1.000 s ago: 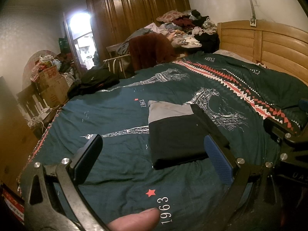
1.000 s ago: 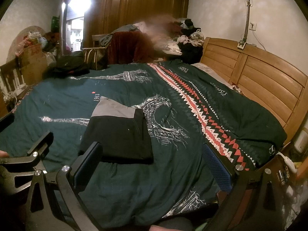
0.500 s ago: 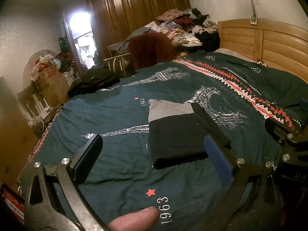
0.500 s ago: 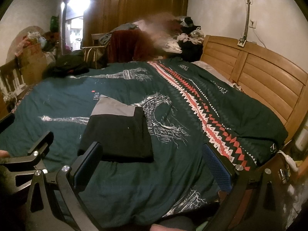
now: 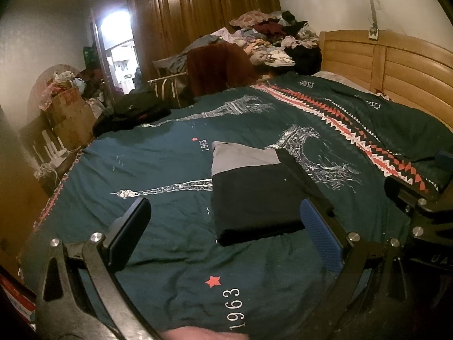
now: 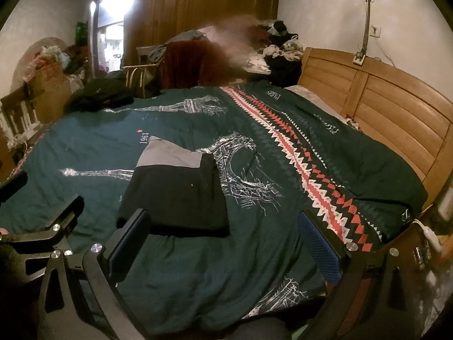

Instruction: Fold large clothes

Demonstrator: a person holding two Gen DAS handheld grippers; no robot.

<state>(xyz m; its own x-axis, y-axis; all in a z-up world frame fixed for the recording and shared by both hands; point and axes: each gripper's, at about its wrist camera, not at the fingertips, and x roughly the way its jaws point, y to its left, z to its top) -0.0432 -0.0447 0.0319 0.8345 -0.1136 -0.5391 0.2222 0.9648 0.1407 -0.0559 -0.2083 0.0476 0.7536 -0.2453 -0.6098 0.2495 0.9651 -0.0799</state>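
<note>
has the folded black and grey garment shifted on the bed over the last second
No. The folded garment stays just below the small 1963 print on the bedspread, as before.

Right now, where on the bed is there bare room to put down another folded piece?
Free: the quilt left of the folded garment, and the near strip between garment and the 1963 print. Also right of it, up to the red zigzag band. Crowded: the far corner with the black bundle and the clothes pile.
</note>
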